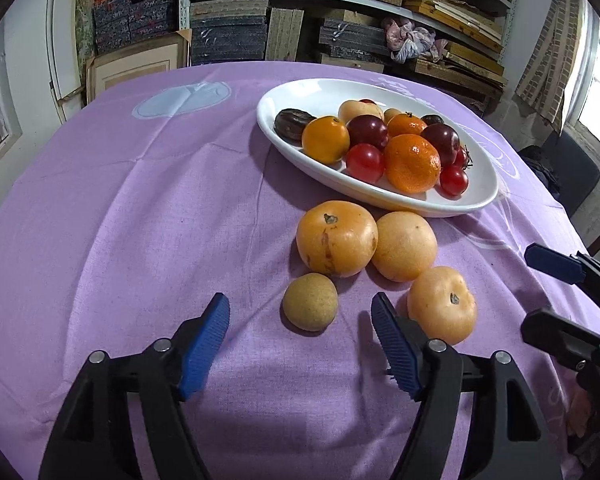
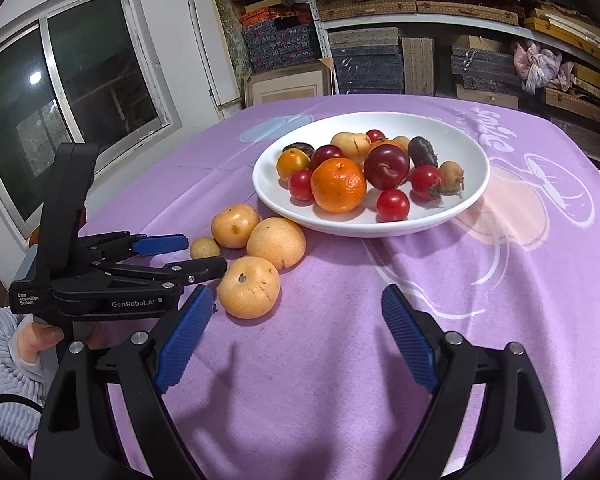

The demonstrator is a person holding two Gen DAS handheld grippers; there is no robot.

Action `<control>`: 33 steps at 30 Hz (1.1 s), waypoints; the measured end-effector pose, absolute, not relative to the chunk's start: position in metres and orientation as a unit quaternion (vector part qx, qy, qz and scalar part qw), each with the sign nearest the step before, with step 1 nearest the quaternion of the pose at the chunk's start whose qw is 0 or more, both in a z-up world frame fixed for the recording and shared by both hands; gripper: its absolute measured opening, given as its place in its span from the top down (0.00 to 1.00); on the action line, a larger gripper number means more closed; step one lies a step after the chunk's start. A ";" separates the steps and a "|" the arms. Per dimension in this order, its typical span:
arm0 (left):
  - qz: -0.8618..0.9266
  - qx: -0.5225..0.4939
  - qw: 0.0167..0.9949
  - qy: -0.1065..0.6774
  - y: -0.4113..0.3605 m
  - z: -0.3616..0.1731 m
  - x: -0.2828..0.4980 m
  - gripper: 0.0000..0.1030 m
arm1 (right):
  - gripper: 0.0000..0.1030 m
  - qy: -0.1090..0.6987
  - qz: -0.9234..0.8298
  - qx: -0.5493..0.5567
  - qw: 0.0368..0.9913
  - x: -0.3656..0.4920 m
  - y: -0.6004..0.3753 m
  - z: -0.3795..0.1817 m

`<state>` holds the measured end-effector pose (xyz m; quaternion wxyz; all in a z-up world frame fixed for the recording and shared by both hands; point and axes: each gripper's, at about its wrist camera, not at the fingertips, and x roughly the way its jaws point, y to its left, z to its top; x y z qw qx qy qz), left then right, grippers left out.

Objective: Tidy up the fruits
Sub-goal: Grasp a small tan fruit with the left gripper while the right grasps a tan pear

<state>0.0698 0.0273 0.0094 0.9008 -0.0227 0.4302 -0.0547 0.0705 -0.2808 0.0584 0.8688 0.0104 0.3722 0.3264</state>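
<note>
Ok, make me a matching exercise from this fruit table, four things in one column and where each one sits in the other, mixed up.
Things:
1. big tangerine
2. small round brown fruit
3. left gripper
4. right gripper

Places:
A. on the cloth, just ahead of the left fingers
B. in the white dish
C. open over bare purple cloth
D. open, beside a pale orange fruit

Pairs: 1-B, 2-A, 3-D, 4-C

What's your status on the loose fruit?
Both grippers open, empty. Small brown fruit lies ahead of left gripper, untouched. Three pale-orange fruits beside the plate. Nothing blocking.
</note>
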 end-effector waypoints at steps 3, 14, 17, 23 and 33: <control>-0.045 -0.018 0.898 0.437 0.026 0.007 0.071 0.11 | 0.20 0.384 0.331 -0.009 0.862 0.075 -0.263 0.055; 0.023 0.035 0.895 0.444 0.035 0.006 0.068 0.03 | 0.30 0.410 0.323 -0.035 0.852 0.087 -0.235 0.045; 0.032 0.063 0.897 0.436 0.032 0.007 0.066 0.03 | 0.31 0.410 0.324 -0.055 0.851 0.085 -0.226 0.044; 0.022 0.020 0.894 0.448 0.045 0.004 0.069 0.03 | 0.53 0.426 0.332 -0.075 0.838 0.088 -0.202 0.038; 0.007 0.015 0.896 0.443 0.045 0.005 0.069 0.03 | 0.60 0.427 0.340 -0.068 0.835 0.088 -0.217 0.040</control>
